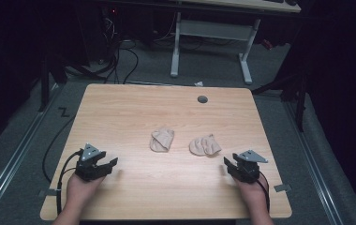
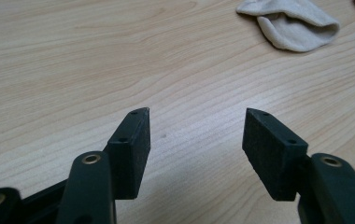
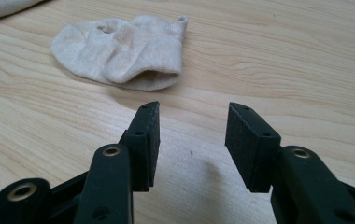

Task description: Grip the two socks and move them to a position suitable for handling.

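Note:
Two beige ankle socks lie crumpled near the middle of the wooden table (image 1: 120, 108): the left sock (image 1: 161, 139) and the right sock (image 1: 204, 145). My left gripper (image 1: 111, 162) rests low at the near left, open and holding nothing; in its own view the gripper (image 2: 195, 122) has bare wood between the jaws, and the left sock (image 2: 291, 23) lies far off at upper right. My right gripper (image 1: 226, 161) sits at the near right, open and holding nothing. In the right gripper view the gripper (image 3: 192, 117) points at the right sock (image 3: 124, 51), a short way ahead.
A grey cable grommet (image 1: 202, 99) is set into the table near its far edge. Beyond the table stand a white desk frame (image 1: 213, 37) and floor cables (image 1: 120, 61). Metal rails run along the floor on both sides.

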Action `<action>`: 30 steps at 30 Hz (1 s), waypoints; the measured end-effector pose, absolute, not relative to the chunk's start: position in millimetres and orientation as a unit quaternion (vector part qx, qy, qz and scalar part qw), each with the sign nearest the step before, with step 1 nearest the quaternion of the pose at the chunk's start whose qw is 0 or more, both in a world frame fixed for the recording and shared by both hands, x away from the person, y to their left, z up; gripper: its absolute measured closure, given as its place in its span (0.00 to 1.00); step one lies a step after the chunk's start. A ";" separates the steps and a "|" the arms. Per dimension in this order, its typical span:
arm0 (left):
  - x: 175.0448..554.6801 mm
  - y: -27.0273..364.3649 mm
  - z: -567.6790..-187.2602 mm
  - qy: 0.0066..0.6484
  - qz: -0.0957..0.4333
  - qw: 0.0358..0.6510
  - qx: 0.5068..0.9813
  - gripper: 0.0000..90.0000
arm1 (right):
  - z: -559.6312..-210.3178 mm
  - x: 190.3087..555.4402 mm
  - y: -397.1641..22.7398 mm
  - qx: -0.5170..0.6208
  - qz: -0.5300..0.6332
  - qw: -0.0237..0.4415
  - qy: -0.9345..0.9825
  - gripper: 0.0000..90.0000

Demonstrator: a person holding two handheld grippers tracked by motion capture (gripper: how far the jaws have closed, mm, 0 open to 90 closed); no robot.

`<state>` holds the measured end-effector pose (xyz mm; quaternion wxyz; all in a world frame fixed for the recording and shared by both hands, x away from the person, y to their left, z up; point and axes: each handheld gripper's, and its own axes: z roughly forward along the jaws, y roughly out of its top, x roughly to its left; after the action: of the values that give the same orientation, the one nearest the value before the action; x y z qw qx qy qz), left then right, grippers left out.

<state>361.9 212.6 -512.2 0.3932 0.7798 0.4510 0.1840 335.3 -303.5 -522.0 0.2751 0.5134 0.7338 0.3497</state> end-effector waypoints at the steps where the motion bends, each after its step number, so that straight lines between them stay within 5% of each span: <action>1: 361.4 212.8 -512.0 0.451 0.182 0.395 0.779 0.47 | -522.0 336.2 -302.8 0.512 0.350 0.274 0.735 0.61; 12: 361.2 209.3 -512.8 0.444 0.178 0.396 0.784 0.47 | -520.3 337.7 -300.4 0.513 0.360 0.261 0.734 0.66; 19: 359.3 208.2 -513.9 0.442 0.176 0.395 0.786 0.47 | -509.3 342.4 -297.3 0.512 0.387 0.250 0.725 0.98; 30: 359.9 209.7 -513.6 0.442 0.170 0.401 0.784 0.47 | -501.1 376.7 -261.2 0.483 0.355 0.266 0.755 1.00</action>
<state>359.9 209.7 -513.6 0.4010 0.7842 0.4421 0.1699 376.7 -261.2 -501.1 0.2657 0.4827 0.7552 0.3552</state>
